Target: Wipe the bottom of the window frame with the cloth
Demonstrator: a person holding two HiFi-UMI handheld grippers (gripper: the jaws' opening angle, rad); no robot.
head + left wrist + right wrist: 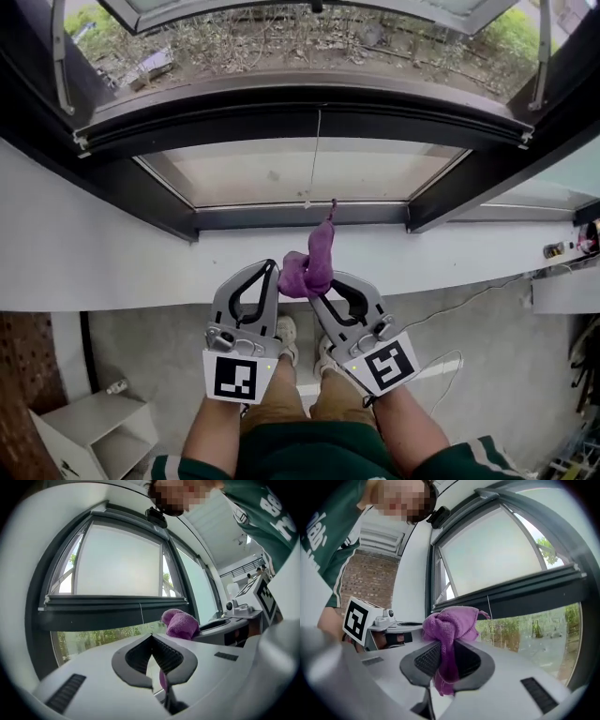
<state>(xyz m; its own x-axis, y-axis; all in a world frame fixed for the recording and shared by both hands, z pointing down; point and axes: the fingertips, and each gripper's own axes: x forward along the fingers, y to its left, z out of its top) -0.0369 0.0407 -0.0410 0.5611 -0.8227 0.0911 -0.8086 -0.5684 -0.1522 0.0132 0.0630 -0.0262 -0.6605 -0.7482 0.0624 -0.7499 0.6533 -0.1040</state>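
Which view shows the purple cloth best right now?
Right gripper view: the cloth fills the centre, clamped in the right hand-held gripper. Head view shows it small from above; left gripper view, only a bunch.

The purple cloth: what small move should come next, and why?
Probably ease the right gripper forward and down until the cloth meets the bottom window frame. Its jaws are shut on the cloth, which seems held above the white sill, with the dark frame just ahead.
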